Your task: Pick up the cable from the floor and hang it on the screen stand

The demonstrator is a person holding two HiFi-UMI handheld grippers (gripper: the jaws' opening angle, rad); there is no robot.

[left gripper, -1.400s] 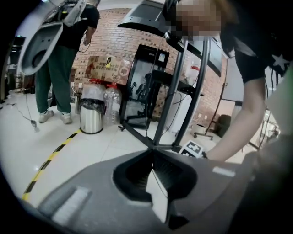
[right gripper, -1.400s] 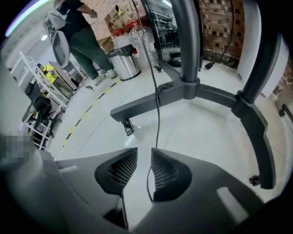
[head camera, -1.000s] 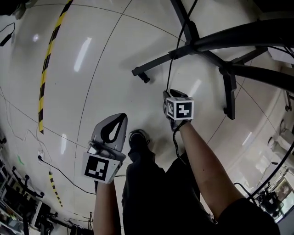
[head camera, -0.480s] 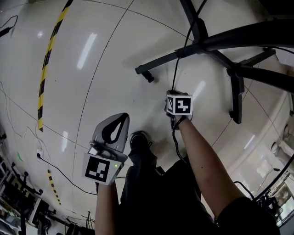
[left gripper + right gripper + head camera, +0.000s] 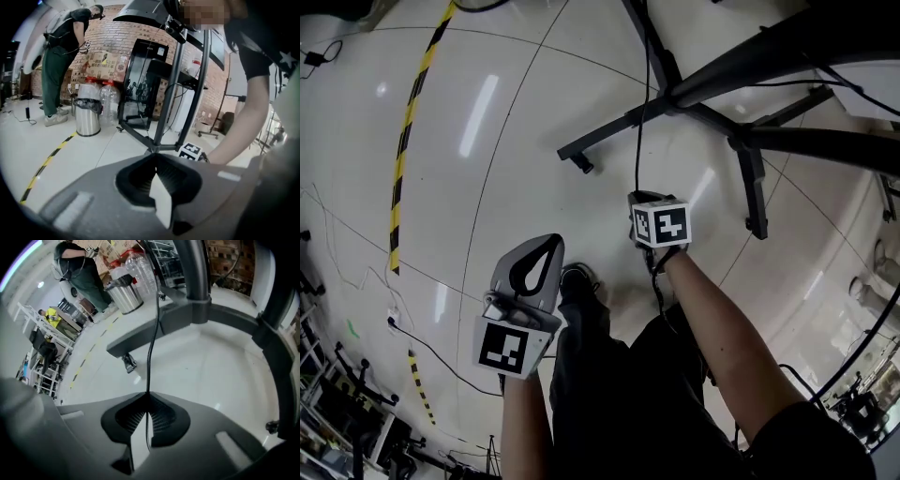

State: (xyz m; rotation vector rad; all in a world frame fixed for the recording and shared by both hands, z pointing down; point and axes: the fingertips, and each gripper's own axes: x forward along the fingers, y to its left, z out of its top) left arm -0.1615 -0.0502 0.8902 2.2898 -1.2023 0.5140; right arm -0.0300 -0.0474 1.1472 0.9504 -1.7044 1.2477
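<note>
A thin black cable (image 5: pixel 637 122) comes down from the black screen stand (image 5: pixel 712 84) to my right gripper (image 5: pixel 639 199), low over the white floor. In the right gripper view the cable (image 5: pixel 152 333) runs straight into the tips of my right gripper (image 5: pixel 147 398). Its jaws are closing, and the pads pinch the cable between them. My left gripper (image 5: pixel 549 240) hovers to the left of the right one, near the person's shoe. In its own view the left gripper (image 5: pixel 157 158) is shut with nothing in it. The stand's post (image 5: pixel 176 93) rises ahead.
The stand's black legs (image 5: pixel 154 331) spread over the floor just beyond the right gripper, one ending in a caster (image 5: pixel 128 363). A yellow-black tape line (image 5: pixel 408 122) runs at the left. A steel bin (image 5: pixel 88 117) and another person (image 5: pixel 61 56) stand farther off.
The right gripper has edged a little left and down along the cable, which now hangs straight above it. The left gripper has barely moved.
</note>
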